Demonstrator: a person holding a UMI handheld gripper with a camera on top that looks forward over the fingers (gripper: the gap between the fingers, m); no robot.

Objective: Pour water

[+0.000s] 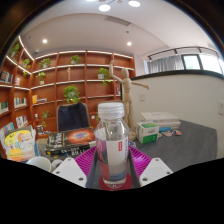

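Dark grey table (185,145): green-and-white box (149,131) far right, white tray (165,122) just beside it, colourful books (20,141) at left, clutter mid-left unclear.

gripper (112,160) | white finger bodies | pink inner pads (86,160) (ridged, flanking both sides)

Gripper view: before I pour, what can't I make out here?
- Clear plastic bottle with white cap: its base is hidden between the gripper fingers; the water level is unreadable behind the label.
- Finger contact: pink pads flank the bottle, but whether both press on it cannot be told.
- Receiving vessel: none identifiable; the white rim beside the left finger is cut off.
- Green-and-white box on the grey table: print too small.
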